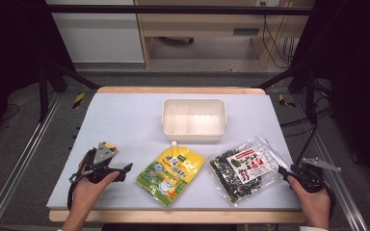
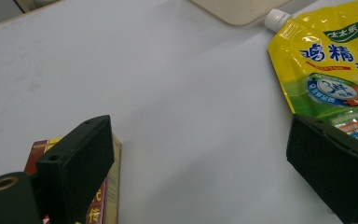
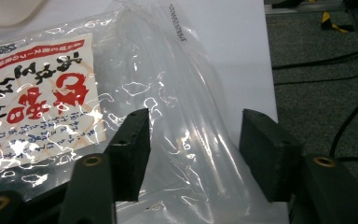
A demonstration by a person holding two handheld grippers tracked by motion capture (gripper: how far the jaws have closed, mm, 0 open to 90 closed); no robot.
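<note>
Table (image 1: 125, 120): pale blue mat.
Tub (image 1: 193, 120): white, far centre.
Seaweed bag (image 1: 243, 168): right, long axis diagonal.
Yellow pouch (image 1: 171, 174): centre, spout toward tub.
Right gripper (image 3: 193, 154): jaws wide, straddling the bag's clear edge; probably nearest.
Left gripper (image 2: 205, 163): jaws wide, pouch rightward.

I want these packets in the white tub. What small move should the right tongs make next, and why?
Probably ease the right tongs down and close on the clear bag. Their jaws stand open, with the bag's empty clear edge between them, and the white tub sits empty just beyond.
</note>
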